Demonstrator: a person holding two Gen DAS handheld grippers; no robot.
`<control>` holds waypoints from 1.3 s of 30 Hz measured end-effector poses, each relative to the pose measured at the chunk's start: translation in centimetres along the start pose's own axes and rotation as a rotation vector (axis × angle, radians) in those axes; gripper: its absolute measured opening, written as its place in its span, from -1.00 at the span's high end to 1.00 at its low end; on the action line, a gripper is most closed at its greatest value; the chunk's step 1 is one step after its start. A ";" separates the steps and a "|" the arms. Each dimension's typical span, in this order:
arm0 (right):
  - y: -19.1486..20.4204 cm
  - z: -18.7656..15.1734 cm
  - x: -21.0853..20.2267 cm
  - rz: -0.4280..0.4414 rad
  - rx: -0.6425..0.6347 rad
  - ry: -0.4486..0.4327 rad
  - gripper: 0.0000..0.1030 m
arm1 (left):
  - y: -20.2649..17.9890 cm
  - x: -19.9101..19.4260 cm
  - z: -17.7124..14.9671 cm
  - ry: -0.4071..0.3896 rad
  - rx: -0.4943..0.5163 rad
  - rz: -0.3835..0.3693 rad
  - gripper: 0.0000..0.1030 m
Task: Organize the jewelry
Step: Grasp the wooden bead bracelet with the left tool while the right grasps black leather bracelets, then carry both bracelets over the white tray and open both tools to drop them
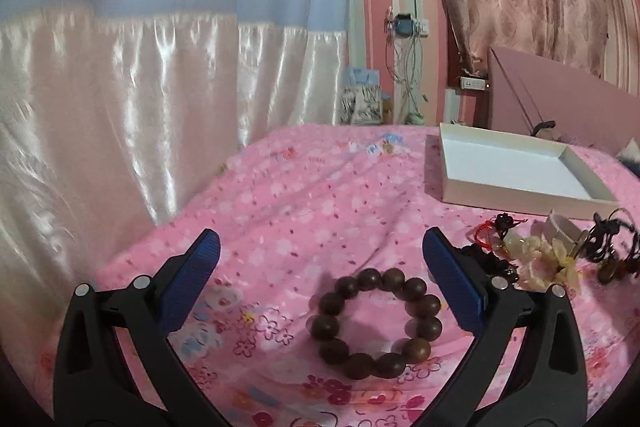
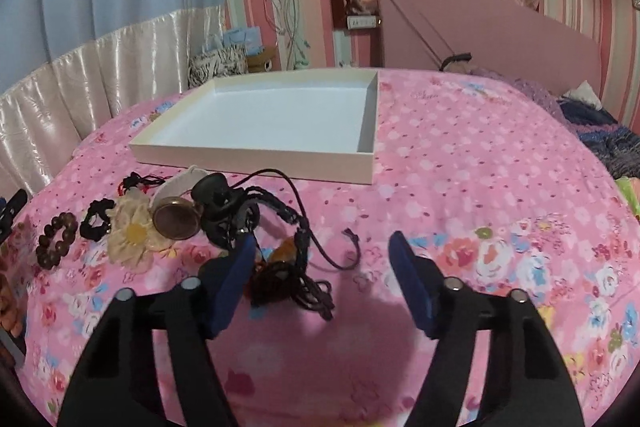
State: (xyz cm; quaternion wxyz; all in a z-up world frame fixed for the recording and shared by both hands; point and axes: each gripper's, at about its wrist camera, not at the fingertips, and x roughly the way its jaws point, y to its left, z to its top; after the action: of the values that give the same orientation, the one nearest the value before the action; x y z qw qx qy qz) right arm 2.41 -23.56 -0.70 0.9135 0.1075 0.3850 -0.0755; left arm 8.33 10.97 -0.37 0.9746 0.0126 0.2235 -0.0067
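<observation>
The white shallow box sits open on the bed's pink flowered bedspread, and the jewelry lies in a row just in front of its near wall: a red cord, a black scrunchie, a cream fabric flower, a round-faced watch and a tangle of dark cords. The right hand-held gripper hovers in front of the box with its jaws spread, the dark cords just beside its left finger, nothing pinched. The left hand-held gripper, also spread wide and empty, hangs over the brown bead bracelet, which lies well to the left of the box at the row's end.
</observation>
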 end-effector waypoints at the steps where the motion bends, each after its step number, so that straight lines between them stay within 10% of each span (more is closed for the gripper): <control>1: 0.3 0.2 0.6 -0.007 -0.008 0.012 -0.28 | 0.2 0.4 0.1 0.015 -0.019 -0.004 -0.94; 3: 0.8 0.2 1.6 -0.019 -0.029 0.037 -0.13 | 0.6 1.1 0.2 0.051 -0.040 -0.028 -0.94; 5: 1.2 0.2 3.1 -0.012 -0.041 0.096 0.58 | 0.7 1.7 0.3 0.074 -0.045 -0.034 -0.94; 7: 0.7 0.1 3.3 0.001 -0.023 0.106 0.82 | 0.4 1.9 0.4 0.079 -0.030 -0.048 -0.94; 19: -4.5 -0.7 -1.3 -0.139 0.086 -0.036 0.84 | -1.6 2.6 -1.3 0.194 0.068 -0.081 -0.80; 24: -3.8 -0.7 -1.9 -0.128 0.047 -0.072 0.84 | 0.7 5.6 -2.1 0.354 -0.036 -0.019 -0.08; 26: -3.9 -0.6 -2.0 -0.119 0.044 -0.076 0.84 | 0.9 6.9 -2.6 0.429 -0.044 -0.030 -0.07; 30: -4.7 -0.8 -2.1 -0.081 0.076 -0.075 0.84 | -2.5 6.7 -2.9 0.410 0.157 0.059 0.15; 34: -5.2 -0.9 -2.0 -0.040 0.099 -0.070 0.84 | -3.2 6.6 -3.0 0.406 0.188 0.006 0.63; 39: -5.9 -0.8 -1.9 0.035 0.126 -0.079 0.84 | -3.4 6.0 -2.6 0.390 0.186 -0.038 0.67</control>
State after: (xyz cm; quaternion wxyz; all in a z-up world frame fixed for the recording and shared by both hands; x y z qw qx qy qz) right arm -0.73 -28.95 -0.68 0.9205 0.1684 0.3414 -0.0878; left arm 12.51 7.55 -5.34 0.9073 0.0993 0.4064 -0.0429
